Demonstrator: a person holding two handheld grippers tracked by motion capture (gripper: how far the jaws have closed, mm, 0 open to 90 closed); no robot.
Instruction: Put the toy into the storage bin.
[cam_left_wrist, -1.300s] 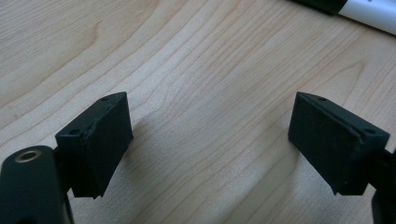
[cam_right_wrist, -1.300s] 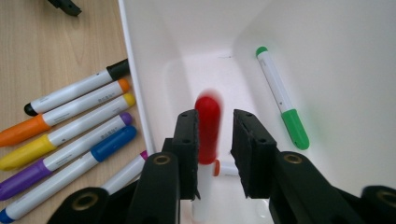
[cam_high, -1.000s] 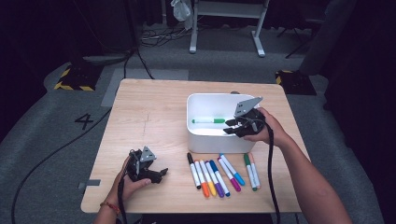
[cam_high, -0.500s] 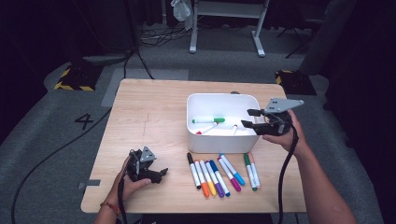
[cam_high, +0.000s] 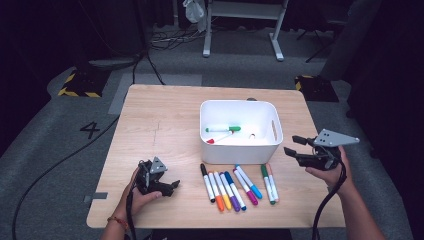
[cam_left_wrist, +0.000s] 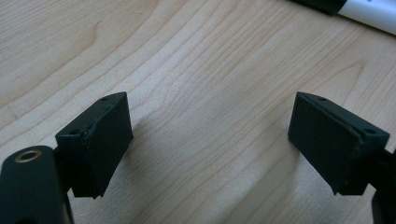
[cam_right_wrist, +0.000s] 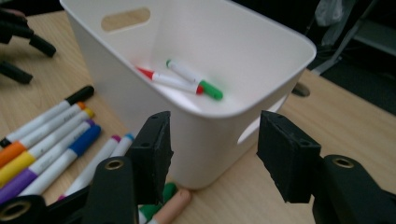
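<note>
A white bin (cam_high: 240, 150) stands on the wooden table and holds a green-capped marker (cam_high: 223, 128) and a red-capped marker (cam_high: 218, 138). Several coloured markers (cam_high: 235, 182) lie in a row in front of it. My right gripper (cam_high: 294, 146) hovers right of the bin, pointing at its side. Its jaws have just been opening and nothing is between them. In the right gripper view, that gripper (cam_right_wrist: 212, 149) faces the bin's corner (cam_right_wrist: 140, 88), with the green marker (cam_right_wrist: 194, 79) inside. My left gripper (cam_high: 172, 186) rests on the table at front left. It stands open (cam_left_wrist: 210, 135) over bare wood.
The table's right edge (cam_high: 320, 165) runs close under my right hand. Bare wood (cam_high: 160, 125) lies left of the bin. A marker's black cap and white barrel (cam_left_wrist: 369, 11) cross the top corner of the left gripper view.
My right gripper has left the bin, moving right and toward the front, and its jaws stand wider. A red marker now lies beside the green one. The left hand stayed put.
</note>
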